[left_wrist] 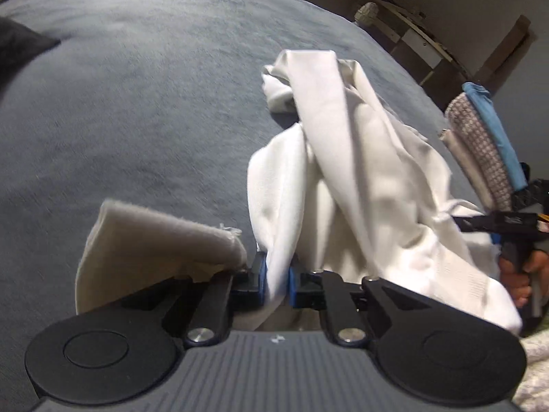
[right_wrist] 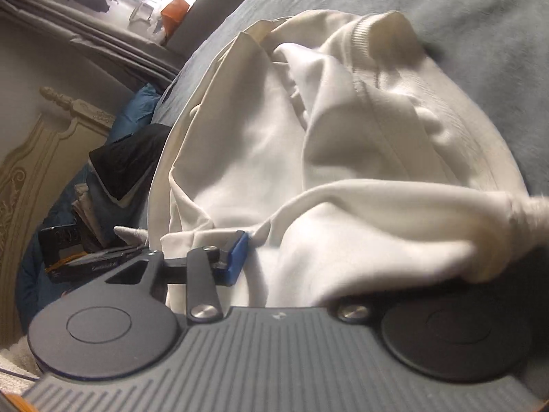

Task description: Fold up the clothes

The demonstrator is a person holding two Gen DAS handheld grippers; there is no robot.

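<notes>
A white garment [left_wrist: 343, 178] lies bunched and twisted on the blue-grey bed [left_wrist: 137, 103]. My left gripper [left_wrist: 277, 279] is shut on a fold of it between its blue pads. At the right edge of the left wrist view, my right gripper [left_wrist: 458, 220], held by a hand [left_wrist: 514, 274], pinches another part of the garment, and the fabric puckers toward its tip. In the right wrist view the white garment [right_wrist: 326, 144] drapes over my right gripper [right_wrist: 274, 257]. Only its left blue pad [right_wrist: 237, 257] shows; the other finger is hidden under cloth. The ribbed collar [right_wrist: 363, 31] lies at the far end.
A cream cloth [left_wrist: 154, 240] lies beside the left gripper's left finger. A stack of folded clothes [left_wrist: 480, 144] sits at the bed's right edge. Dark and blue fabric [right_wrist: 130, 158] and a carved headboard [right_wrist: 37, 158] are on the left in the right wrist view.
</notes>
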